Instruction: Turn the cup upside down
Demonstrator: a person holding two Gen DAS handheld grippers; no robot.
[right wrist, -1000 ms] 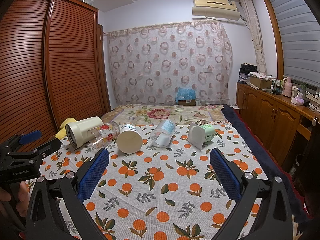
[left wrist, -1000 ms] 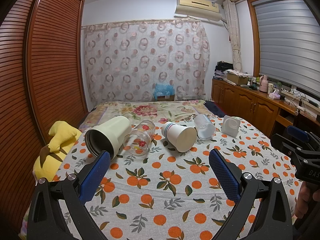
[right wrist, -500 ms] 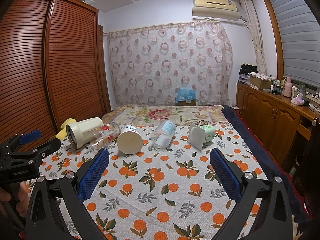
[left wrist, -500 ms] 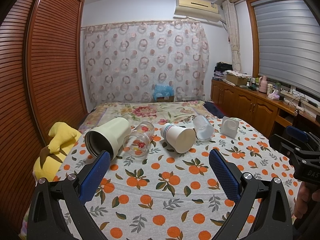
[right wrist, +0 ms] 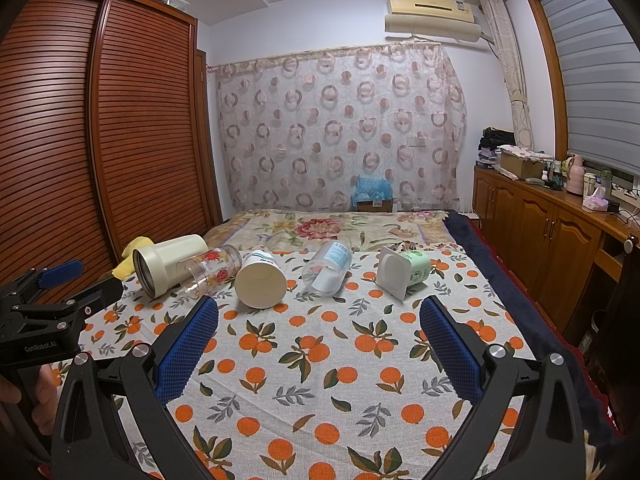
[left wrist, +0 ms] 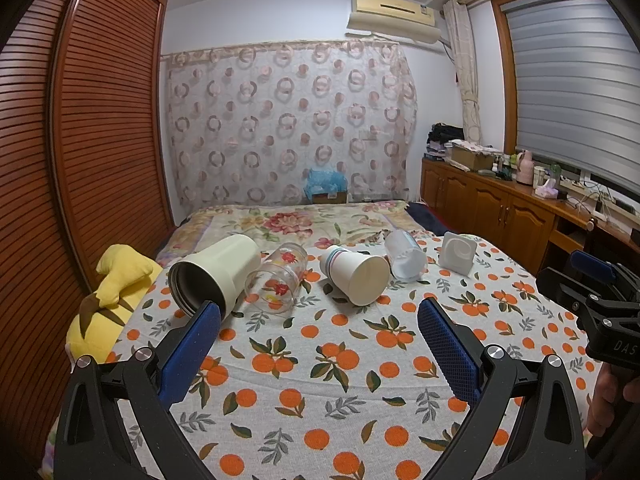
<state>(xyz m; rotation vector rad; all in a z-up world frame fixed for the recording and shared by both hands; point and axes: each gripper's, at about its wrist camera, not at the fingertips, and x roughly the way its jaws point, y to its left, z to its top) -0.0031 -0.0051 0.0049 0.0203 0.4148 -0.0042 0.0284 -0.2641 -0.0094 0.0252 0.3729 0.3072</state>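
Several cups lie on their sides in a row on the orange-print cloth [left wrist: 320, 360]: a cream tumbler [left wrist: 216, 272] [right wrist: 168, 264], a clear glass with red flowers [left wrist: 278, 278] [right wrist: 210, 270], a white paper cup [left wrist: 356, 274] [right wrist: 260, 280], a clear plastic cup [left wrist: 404, 256] [right wrist: 328, 266] and a square white and green cup [left wrist: 458, 252] [right wrist: 402, 272]. My left gripper [left wrist: 319, 322] is open and empty, short of the row. My right gripper [right wrist: 319, 322] is open and empty, short of the row.
A yellow plush toy [left wrist: 112, 300] lies at the cloth's left edge by the slatted wardrobe [left wrist: 80, 160]. A wooden sideboard [right wrist: 552, 240] with clutter runs along the right. A floral blanket [right wrist: 340, 232] covers the bed beyond the cups.
Both grippers have drifted slightly; the cups sit a little higher in the left wrist view. Nothing was taken hold of or moved.
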